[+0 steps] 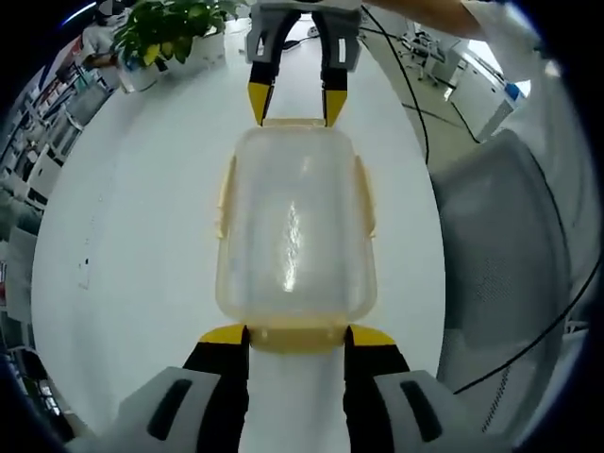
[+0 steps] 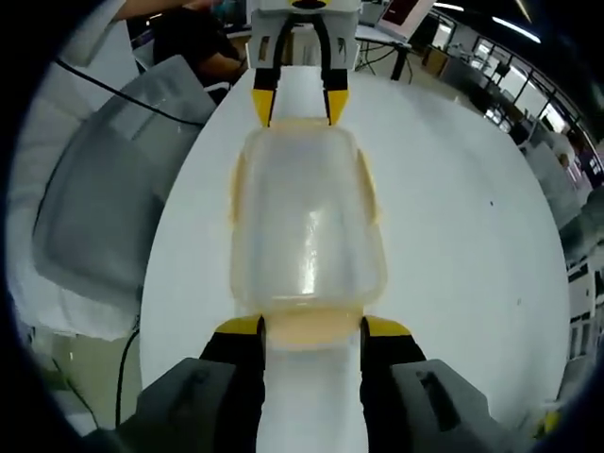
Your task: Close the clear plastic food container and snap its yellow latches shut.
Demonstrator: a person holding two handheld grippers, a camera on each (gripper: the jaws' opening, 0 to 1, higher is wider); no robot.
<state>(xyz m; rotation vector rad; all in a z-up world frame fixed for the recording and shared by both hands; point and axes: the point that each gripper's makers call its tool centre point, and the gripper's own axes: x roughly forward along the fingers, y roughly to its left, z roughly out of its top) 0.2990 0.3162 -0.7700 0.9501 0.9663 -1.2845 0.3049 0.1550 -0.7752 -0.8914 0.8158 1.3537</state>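
White round table (image 1: 142, 236), office behind, potted plant (image 1: 170, 28) at its far edge. Clear plastic food container (image 1: 294, 226) sits lid-on at table centre. Left gripper (image 1: 296, 332) at one short end, jaws spread wide, yellow tips flanking the end latch (image 1: 296, 336). Right gripper (image 2: 311, 327) at the opposite end, jaws likewise apart beside that yellow latch (image 2: 311, 330). Neither clamps anything. Grey chair (image 2: 104, 217) beside the table.
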